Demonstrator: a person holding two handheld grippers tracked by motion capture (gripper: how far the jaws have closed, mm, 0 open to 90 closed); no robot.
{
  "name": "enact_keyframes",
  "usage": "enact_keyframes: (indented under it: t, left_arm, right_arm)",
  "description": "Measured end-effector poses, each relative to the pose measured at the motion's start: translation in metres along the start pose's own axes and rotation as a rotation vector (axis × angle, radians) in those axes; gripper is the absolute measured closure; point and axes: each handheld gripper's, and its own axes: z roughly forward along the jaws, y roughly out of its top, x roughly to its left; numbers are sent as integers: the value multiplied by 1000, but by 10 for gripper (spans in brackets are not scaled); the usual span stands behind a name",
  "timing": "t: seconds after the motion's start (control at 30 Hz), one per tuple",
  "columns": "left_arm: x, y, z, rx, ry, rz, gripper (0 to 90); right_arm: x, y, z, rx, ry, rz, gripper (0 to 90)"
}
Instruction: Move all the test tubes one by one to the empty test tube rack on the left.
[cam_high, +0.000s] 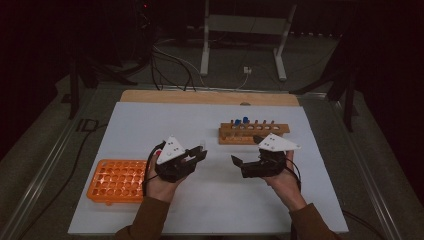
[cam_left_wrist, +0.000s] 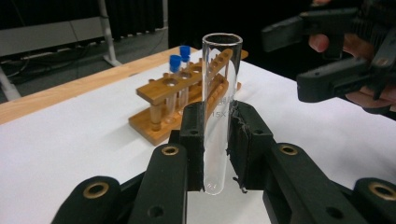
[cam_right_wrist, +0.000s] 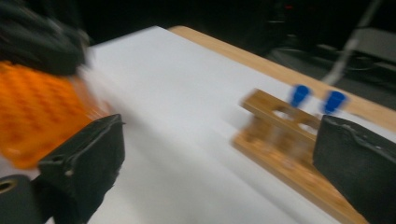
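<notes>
My left gripper (cam_left_wrist: 215, 140) is shut on a clear, uncapped glass test tube (cam_left_wrist: 220, 93), held upright above the white mat; in the high view the left gripper (cam_high: 197, 152) sits left of centre. A wooden tube rack (cam_high: 253, 132) stands behind, holding two blue-capped tubes (cam_left_wrist: 178, 58). My right gripper (cam_high: 245, 162) is open and empty, its jaws wide apart, a short way right of the left one. In the right gripper view the wooden rack (cam_right_wrist: 289, 140) lies ahead to the right, blurred, with the blue-capped tubes (cam_right_wrist: 317, 99) in it.
An orange plastic tube rack (cam_high: 116, 180) with many round holes sits at the mat's front left; the orange rack (cam_right_wrist: 32, 116) also appears blurred in the right gripper view. The white mat (cam_high: 210, 200) covers a wooden table (cam_high: 150, 95). Cables and a stand lie beyond.
</notes>
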Motion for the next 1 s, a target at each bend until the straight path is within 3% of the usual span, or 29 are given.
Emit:
enact_keyframes:
  t: [0.17, 0.77, 1.0]
  left_arm:
    - [9, -1, -14, -18, 25, -12, 767]
    - [42, -6, -65, -79, 147, -66, 766]
    - [53, -13, -82, -64, 207, -89, 766]
  right_arm:
    - [-8, -13, -10, -17, -49, 22, 0]
    - [-27, -41, -36, -41, -98, 99, 0]
    - [-31, -42, -41, -52, -109, 110, 0]
